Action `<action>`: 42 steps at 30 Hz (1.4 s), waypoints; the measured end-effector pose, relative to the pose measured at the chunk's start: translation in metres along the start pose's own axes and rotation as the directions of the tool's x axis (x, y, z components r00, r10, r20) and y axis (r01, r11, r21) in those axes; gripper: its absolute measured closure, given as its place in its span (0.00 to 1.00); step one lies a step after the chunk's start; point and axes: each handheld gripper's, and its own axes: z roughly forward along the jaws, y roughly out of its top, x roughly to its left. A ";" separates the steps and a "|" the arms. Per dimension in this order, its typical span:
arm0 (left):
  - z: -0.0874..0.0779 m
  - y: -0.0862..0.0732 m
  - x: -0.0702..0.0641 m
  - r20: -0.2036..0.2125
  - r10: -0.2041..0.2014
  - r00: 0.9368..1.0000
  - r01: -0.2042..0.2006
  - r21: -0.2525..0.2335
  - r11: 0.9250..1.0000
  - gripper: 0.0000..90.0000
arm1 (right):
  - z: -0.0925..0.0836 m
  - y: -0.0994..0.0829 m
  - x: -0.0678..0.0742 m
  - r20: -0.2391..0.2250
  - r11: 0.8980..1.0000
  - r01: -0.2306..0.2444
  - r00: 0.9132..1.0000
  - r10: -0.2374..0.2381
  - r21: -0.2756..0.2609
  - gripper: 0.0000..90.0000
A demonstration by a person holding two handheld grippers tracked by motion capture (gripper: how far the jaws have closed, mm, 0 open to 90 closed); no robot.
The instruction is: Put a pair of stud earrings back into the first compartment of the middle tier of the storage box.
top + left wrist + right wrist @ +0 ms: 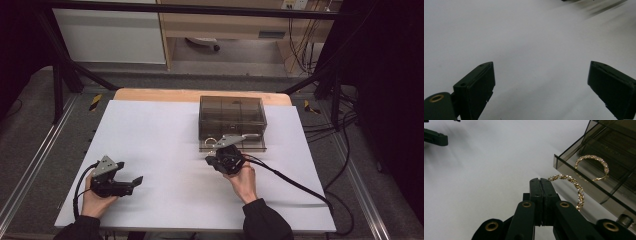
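Two gold, sparkly hoops (pixel 574 187) (pixel 596 165) by the smoky brown clear box (pixel 232 117); black grippers (pixel 131 184) (pixel 540 185); white sheet (pixel 165 150) beneath the box.

Two gold hoop earrings (pixel 571 187), one smoked acrylic box (pixel 232 117), two tools (pixel 136 181).

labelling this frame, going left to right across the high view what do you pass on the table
left gripper held open above the white sheet → right gripper, shut on a gold hoop earring → smoky clear box with its drawer pulled out, though box and right gripper partly overlap.
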 end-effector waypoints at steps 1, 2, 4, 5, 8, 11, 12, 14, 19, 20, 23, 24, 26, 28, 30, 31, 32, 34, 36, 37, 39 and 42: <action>0.000 0.000 0.000 0.000 0.000 1.000 0.000 0.000 1.000 0.08 | -0.001 0.001 -0.001 0.000 1.000 0.005 1.000 -0.005 -0.003 0.99; 0.000 0.000 0.000 0.000 0.001 1.000 -0.001 0.001 1.000 0.08 | -0.002 0.003 -0.001 0.003 1.000 0.003 1.000 -0.003 -0.003 0.99; 0.000 0.000 0.000 -0.001 0.001 1.000 -0.001 0.000 1.000 0.08 | -0.004 0.005 -0.003 0.006 1.000 0.000 1.000 0.000 -0.010 0.99; 0.000 0.000 0.000 0.000 0.001 1.000 -0.001 0.000 1.000 0.08 | -0.005 0.006 -0.004 0.006 1.000 -0.002 1.000 0.002 -0.014 0.99; 0.000 0.000 0.000 -0.001 -0.001 1.000 0.001 0.001 1.000 0.08 | -0.006 0.008 -0.006 0.008 1.000 -0.010 1.000 0.010 -0.024 0.99; 0.000 0.000 0.000 0.000 0.001 1.000 -0.001 0.001 1.000 0.08 | -0.007 0.011 -0.008 0.016 0.999 -0.013 1.000 0.014 -0.029 0.99; 0.000 0.000 0.000 0.000 0.001 1.000 -0.001 0.001 1.000 0.08 | -0.008 0.012 -0.008 0.018 0.999 -0.011 1.000 0.012 -0.031 0.99; 0.000 0.000 0.000 0.000 0.000 1.000 0.000 0.001 1.000 0.08 | -0.008 0.015 -0.008 0.021 0.999 -0.015 1.000 0.016 -0.038 0.99; 0.000 0.000 0.000 0.000 0.000 1.000 0.000 0.000 1.000 0.08 | -0.006 0.023 -0.011 0.030 0.999 -0.013 0.999 0.015 -0.049 0.99; 0.000 0.000 0.000 -0.001 0.001 1.000 -0.001 0.001 1.000 0.08 | -0.006 0.025 -0.012 0.034 0.999 -0.020 0.999 0.021 -0.049 0.99; 0.000 0.000 0.000 0.000 0.000 1.000 0.000 0.001 1.000 0.08 | -0.004 0.028 -0.017 0.044 0.998 -0.023 0.999 0.025 -0.051 0.99; 0.000 0.000 0.000 0.000 0.001 1.000 -0.001 0.001 1.000 0.08 | -0.003 0.029 -0.018 0.047 0.998 -0.029 0.998 0.031 -0.049 0.99; 0.000 0.000 0.000 -0.001 0.001 1.000 -0.001 0.001 1.000 0.08 | -0.001 0.030 -0.021 0.053 0.998 -0.035 0.998 0.038 -0.049 0.99; 0.000 0.000 0.001 -0.001 0.000 1.000 0.000 0.001 1.000 0.08 | 0.000 0.032 -0.025 0.057 0.998 -0.040 0.997 0.043 -0.050 0.99; 0.000 0.000 0.001 -0.001 -0.002 1.000 0.002 0.001 1.000 0.08 | 0.001 0.033 -0.028 0.062 0.997 -0.046 0.997 0.049 -0.054 0.99; 0.000 0.000 0.001 -0.001 -0.003 1.000 0.003 0.002 1.000 0.08 | 0.001 0.034 -0.029 0.064 0.997 -0.049 0.997 0.052 -0.055 0.99; 0.000 0.000 0.000 -0.001 -0.002 1.000 0.002 0.002 1.000 0.08 | 0.002 0.034 -0.031 0.065 0.997 -0.053 0.996 0.057 -0.057 0.99; 0.000 0.000 0.000 -0.001 -0.001 1.000 0.001 0.002 1.000 0.08 | 0.003 0.035 -0.034 0.072 0.997 -0.055 0.996 0.059 -0.058 0.99; 0.000 0.000 0.000 -0.001 -0.001 1.000 0.001 0.002 1.000 0.08 | 0.006 0.035 -0.037 0.079 0.997 -0.058 0.995 0.062 -0.057 0.99; 0.000 0.000 0.000 -0.001 -0.001 1.000 0.001 0.002 1.000 0.08 | 0.008 0.035 -0.038 0.081 0.997 -0.062 0.995 0.066 -0.055 0.99; 0.000 0.000 0.000 -0.001 -0.002 1.000 0.002 0.001 1.000 0.08 | 0.011 0.035 -0.041 0.083 0.996 -0.068 0.994 0.072 -0.055 0.99; 0.000 0.000 0.001 -0.001 -0.002 1.000 0.002 0.002 1.000 0.08 | 0.017 0.035 -0.045 0.080 0.996 -0.076 0.994 0.080 -0.052 0.99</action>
